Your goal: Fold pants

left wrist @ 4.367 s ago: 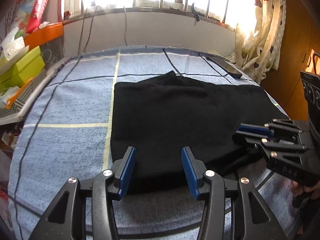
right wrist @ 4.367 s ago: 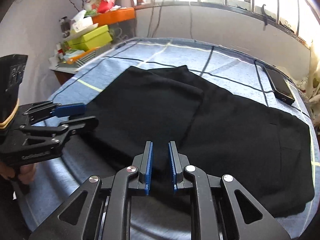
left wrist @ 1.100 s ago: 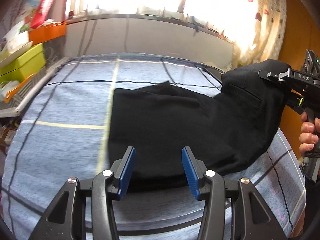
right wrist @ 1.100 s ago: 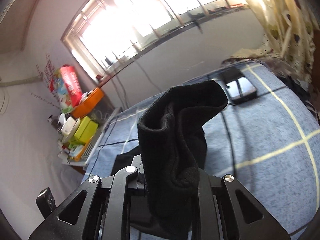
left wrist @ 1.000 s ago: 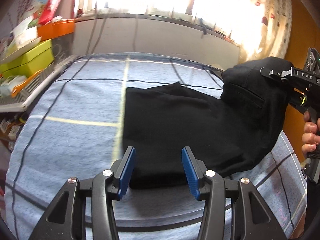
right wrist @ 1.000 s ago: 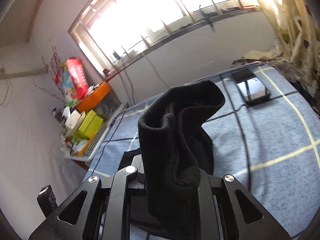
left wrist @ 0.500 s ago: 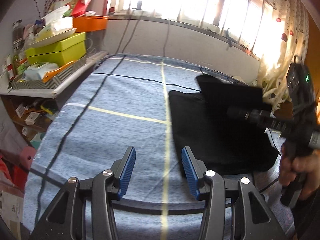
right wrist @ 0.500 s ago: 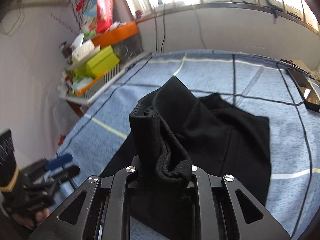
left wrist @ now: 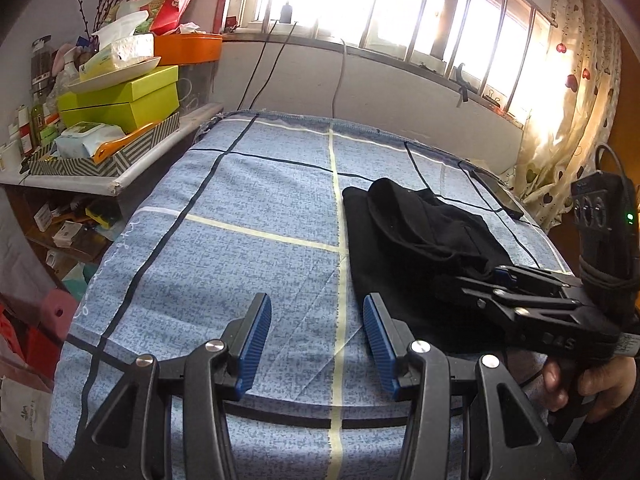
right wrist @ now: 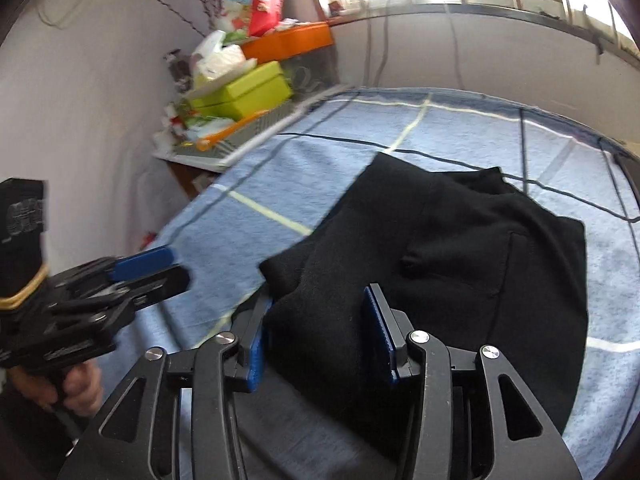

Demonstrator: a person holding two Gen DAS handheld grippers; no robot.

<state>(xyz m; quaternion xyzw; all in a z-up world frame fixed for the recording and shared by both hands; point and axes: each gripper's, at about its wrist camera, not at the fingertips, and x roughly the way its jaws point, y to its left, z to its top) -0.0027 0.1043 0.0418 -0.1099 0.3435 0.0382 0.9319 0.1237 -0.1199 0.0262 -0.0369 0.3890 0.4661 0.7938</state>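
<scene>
Sunlit windows (left wrist: 400, 0) back a blue checked bed (left wrist: 248, 208). Black pants (left wrist: 420, 248) lie folded at its 3 o'clock side in the left view. Left gripper (left wrist: 316, 336) hovers over bare sheet, jaws apart and empty. Right gripper (right wrist: 316, 332) has just been opening; its jaws stand apart with a pants fold lying loose between them. Shelf boxes (left wrist: 120, 100) sit at 10 o'clock.

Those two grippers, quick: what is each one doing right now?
Left gripper: open, empty.
Right gripper: jaws just opened; pants lie loose between them.
</scene>
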